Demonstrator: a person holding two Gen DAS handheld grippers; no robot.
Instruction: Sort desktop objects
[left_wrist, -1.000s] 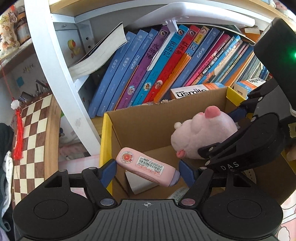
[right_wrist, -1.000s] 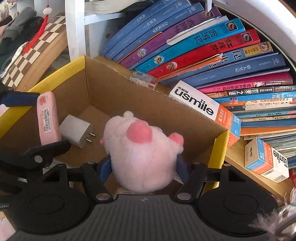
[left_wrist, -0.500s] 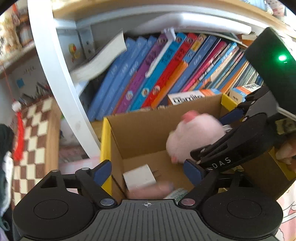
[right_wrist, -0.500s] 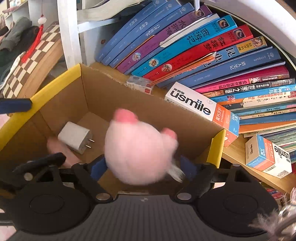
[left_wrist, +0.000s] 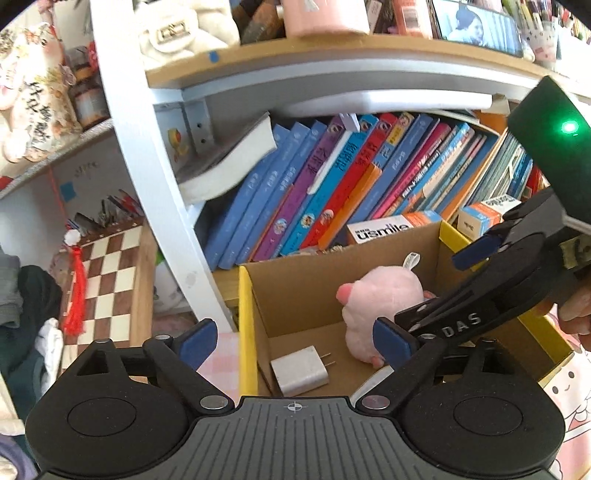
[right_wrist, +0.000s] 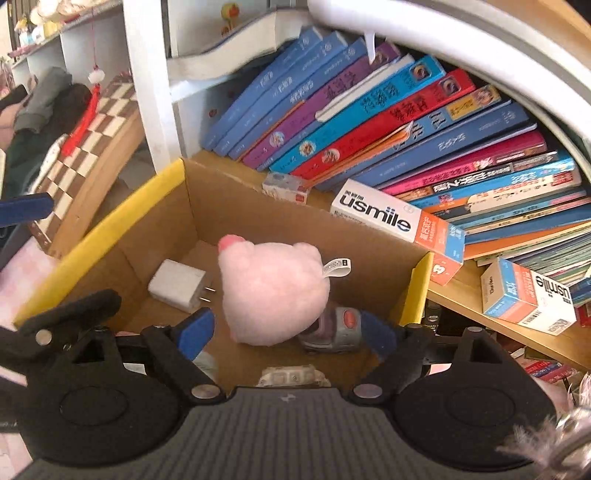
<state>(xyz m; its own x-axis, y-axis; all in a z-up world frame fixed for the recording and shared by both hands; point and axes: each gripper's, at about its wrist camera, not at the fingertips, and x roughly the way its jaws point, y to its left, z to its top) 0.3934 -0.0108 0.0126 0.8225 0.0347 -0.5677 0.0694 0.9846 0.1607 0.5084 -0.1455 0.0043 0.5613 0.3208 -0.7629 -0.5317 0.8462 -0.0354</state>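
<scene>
A cardboard box with yellow rims (left_wrist: 246, 325) (right_wrist: 110, 221) stands in front of the bookshelf. Inside lie a pink plush pig (left_wrist: 384, 295) (right_wrist: 273, 288), a white plug adapter (left_wrist: 299, 371) (right_wrist: 177, 284), a small grey device with a red button (right_wrist: 340, 325) and a patterned white item (right_wrist: 291, 376). My left gripper (left_wrist: 295, 343) is open and empty above the box's left wall. My right gripper (right_wrist: 284, 332) is open and empty above the pig; it also shows in the left wrist view (left_wrist: 476, 251). The pink tube is out of sight.
Slanted books (left_wrist: 332, 192) fill the shelf behind the box. Usmile cartons (right_wrist: 388, 218) lie behind and to the right of it (right_wrist: 528, 295). A chessboard (left_wrist: 107, 280) with a red tassel leans at the left beside a white shelf post (left_wrist: 155, 177).
Both grippers opened. The pink tube dropped from the left one and the plush pig from the right one into the box. Both grippers have since risen.
</scene>
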